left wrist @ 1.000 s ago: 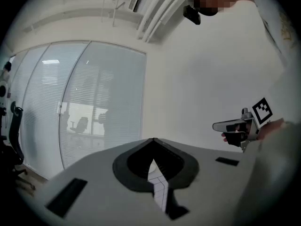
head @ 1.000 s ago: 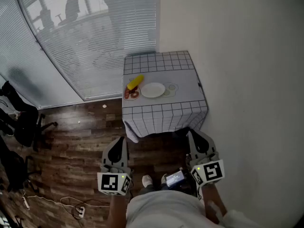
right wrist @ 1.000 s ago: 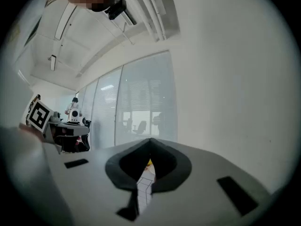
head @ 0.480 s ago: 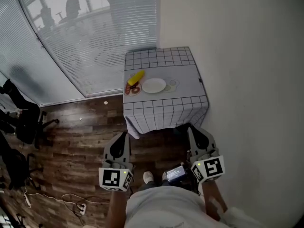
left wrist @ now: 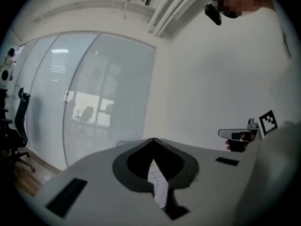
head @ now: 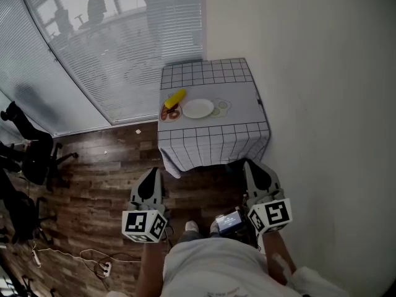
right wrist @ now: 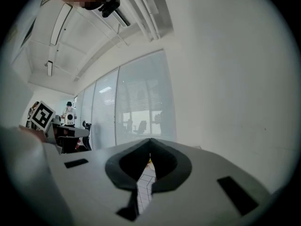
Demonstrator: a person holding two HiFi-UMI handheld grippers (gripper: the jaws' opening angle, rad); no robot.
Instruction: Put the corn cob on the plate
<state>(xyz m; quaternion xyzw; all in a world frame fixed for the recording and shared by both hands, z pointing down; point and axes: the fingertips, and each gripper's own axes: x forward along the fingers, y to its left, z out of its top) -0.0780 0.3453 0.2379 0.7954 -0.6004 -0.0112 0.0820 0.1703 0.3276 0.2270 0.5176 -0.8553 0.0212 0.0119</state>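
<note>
Altogether: one corn cob (head: 175, 98), one plate (head: 198, 108).

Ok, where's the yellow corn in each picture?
Head view: the corn cob lies on the checked tablecloth, left of the plate.
Left gripper view: not in it.
Right gripper view: a tiny yellow speck, probably it, seen through the shut right claw.
Shared landmark: the checked tablecloth, in all three.
</note>
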